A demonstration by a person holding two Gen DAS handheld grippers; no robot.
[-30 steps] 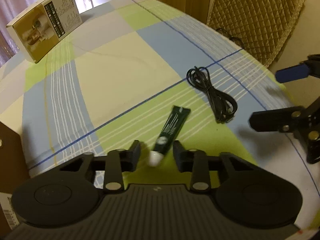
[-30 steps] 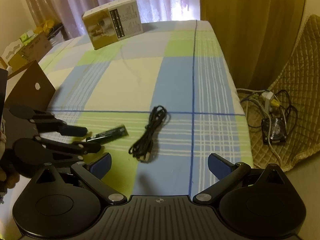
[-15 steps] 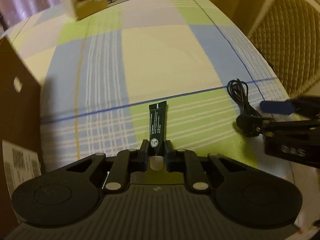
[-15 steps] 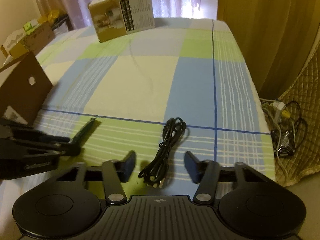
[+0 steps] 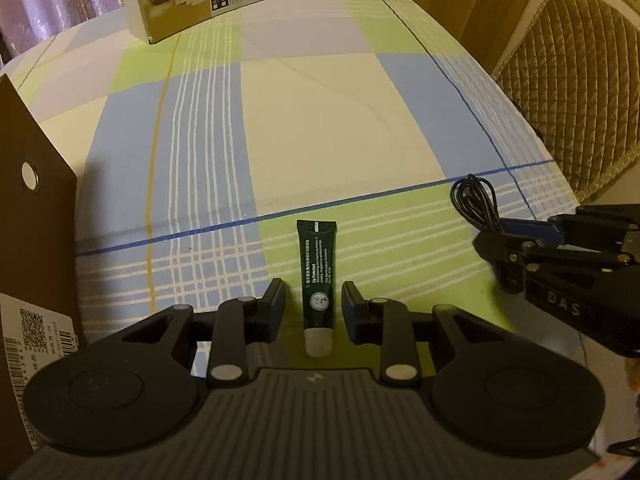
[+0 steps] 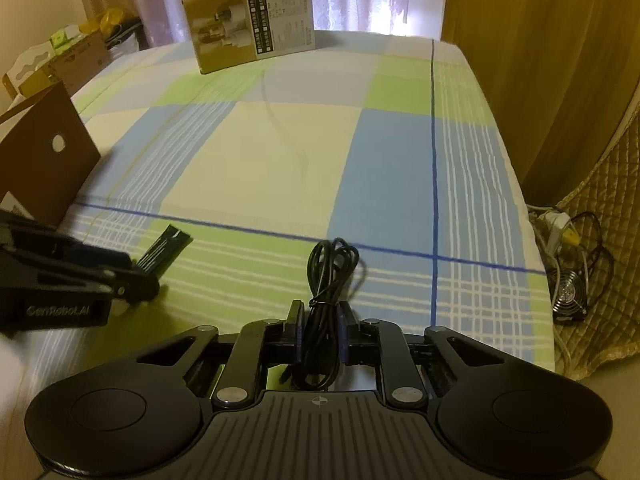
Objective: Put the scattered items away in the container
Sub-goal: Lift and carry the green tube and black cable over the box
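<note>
While the left tongs (image 5: 313,304) sit open low in the left wrist frame, the tube (image 5: 316,280) lies flat between the two fingers with a gap on each side, so nothing's pinching it. It's a slim dark green squeeze tube with white print, a flat crimped end pointing up-frame and a pale rounded cap nearest the camera. It rests on a checked cloth (image 5: 320,120), smooth fabric in blue, lime and cream blocks with thin white and blue lines.

Over on the right wrist view, the right tongs (image 6: 319,324) are closed on the cable (image 6: 330,276), a thin glossy black cord bundled into a long loop. The loop fans out up-frame onto the cloth, and the pinched part runs back between the fingers toward the camera.

Brown cardboard box (image 5: 28,220) stands at the left edge of the left view, matte, with a round hole in the flap and a white barcode label lower down. A tan printed carton (image 6: 248,26) sits at the top centre of the right view, at the far end of the cloth. Quilted gold fabric (image 5: 576,92) shows at the upper right of the left view.
</note>
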